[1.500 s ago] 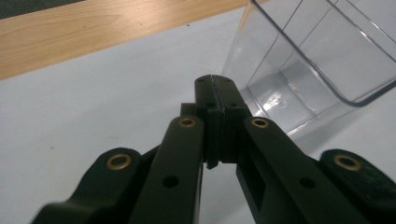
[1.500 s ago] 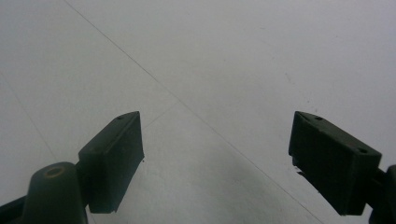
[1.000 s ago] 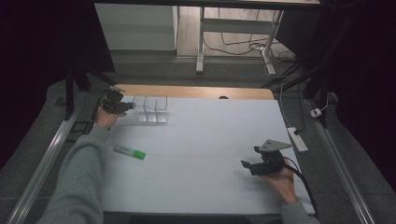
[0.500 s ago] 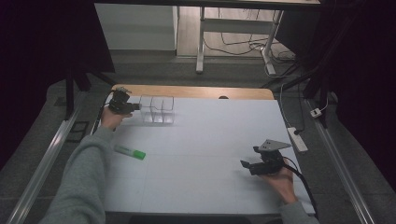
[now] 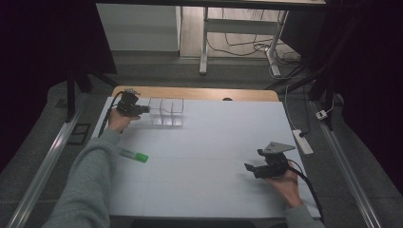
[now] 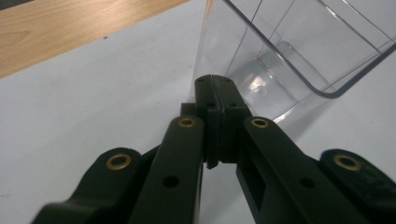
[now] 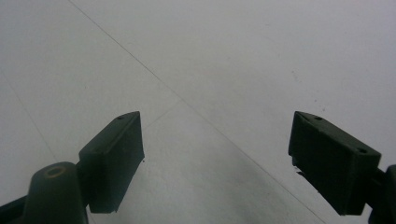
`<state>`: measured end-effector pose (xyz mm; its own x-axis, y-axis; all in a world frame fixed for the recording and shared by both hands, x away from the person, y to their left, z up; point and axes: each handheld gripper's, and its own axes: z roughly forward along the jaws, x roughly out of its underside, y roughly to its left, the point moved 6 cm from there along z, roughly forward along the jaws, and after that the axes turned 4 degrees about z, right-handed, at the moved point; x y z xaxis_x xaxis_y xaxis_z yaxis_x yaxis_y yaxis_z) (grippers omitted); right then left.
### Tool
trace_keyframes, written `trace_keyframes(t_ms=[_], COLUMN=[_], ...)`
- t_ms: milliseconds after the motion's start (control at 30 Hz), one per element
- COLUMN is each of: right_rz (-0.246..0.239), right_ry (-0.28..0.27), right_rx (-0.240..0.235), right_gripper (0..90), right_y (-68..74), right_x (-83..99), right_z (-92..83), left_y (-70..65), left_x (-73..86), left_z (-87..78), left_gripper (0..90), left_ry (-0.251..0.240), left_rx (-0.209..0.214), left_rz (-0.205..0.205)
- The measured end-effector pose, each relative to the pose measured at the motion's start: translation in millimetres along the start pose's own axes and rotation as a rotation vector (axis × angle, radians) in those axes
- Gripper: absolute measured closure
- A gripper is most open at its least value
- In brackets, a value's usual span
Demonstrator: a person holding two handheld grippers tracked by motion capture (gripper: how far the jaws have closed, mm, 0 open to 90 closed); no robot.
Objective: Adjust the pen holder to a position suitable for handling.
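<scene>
Clear bin w/ left claw clamped on its wall, prob. to drag it across desk; right claw gapes, holds nothing.

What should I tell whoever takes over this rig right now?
Left tongs: shut, tips at the near wall of the clear plastic divided box; whether they pinch the wall can't be told.
Right tongs: open, nothing between them, low over the white tabletop.
Green-capped marker: lying on the tabletop beside the left sleeve, not in the box.
Done: nothing in the box.
Left: probably put the marker in the box.
</scene>
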<state>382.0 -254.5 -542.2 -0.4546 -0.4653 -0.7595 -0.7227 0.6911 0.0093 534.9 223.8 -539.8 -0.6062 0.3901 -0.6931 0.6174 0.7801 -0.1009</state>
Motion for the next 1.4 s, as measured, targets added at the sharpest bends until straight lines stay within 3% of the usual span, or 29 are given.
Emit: trace_keyframes(t_ms=[433, 1400], right_rz=[0.001, 0.002], right_ry=[0.001, 0.006], right_rx=[-0.001, -0.009], right_gripper=[17.5, 17.5], right_y=[0.2, 0.2], right_x=[0.0, 0.6], right_z=[0.3, 2.0], left_y=[-19.2, -55.2], left_x=[-5.5, -32.8], left_z=[9.1, 37.7], left_gripper=[89.5, 89.4], left_ry=[0.012, 0.019], left_rx=[0.044, 0.094], left_rz=[0.040, 0.094])
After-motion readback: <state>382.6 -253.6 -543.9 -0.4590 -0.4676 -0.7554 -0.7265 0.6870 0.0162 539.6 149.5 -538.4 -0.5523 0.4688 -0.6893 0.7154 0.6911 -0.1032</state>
